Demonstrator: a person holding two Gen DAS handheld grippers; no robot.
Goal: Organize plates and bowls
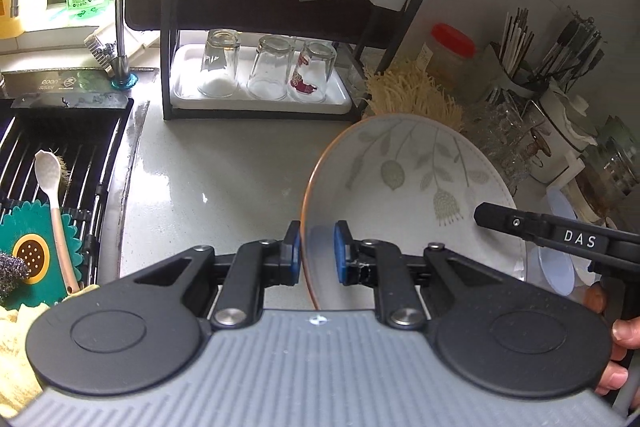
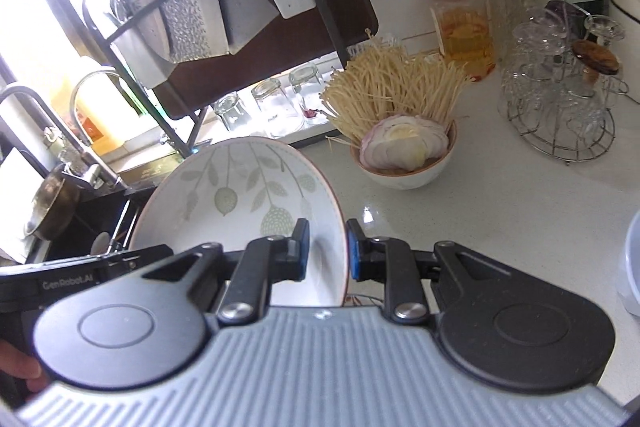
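Above counter (image 1: 224, 187): white leaf-patterned plate (image 1: 408, 187), brown-rimmed, tilted.

Left gripper (image 1: 317, 253): jaws straddle the rim of the leaf-patterned plate (image 1: 416, 187); a gap shows at each pad, grip uncertain.
Plate: tilted on edge above the worktop (image 1: 224, 187).
Right gripper (image 1: 560, 235): black finger lies across the plate's right side.
Rack (image 1: 264, 27): three upturned glasses (image 1: 270, 67) on a white tray (image 1: 260, 103).
Sink (image 1: 60, 147): spoon (image 1: 52, 195) on the grid.
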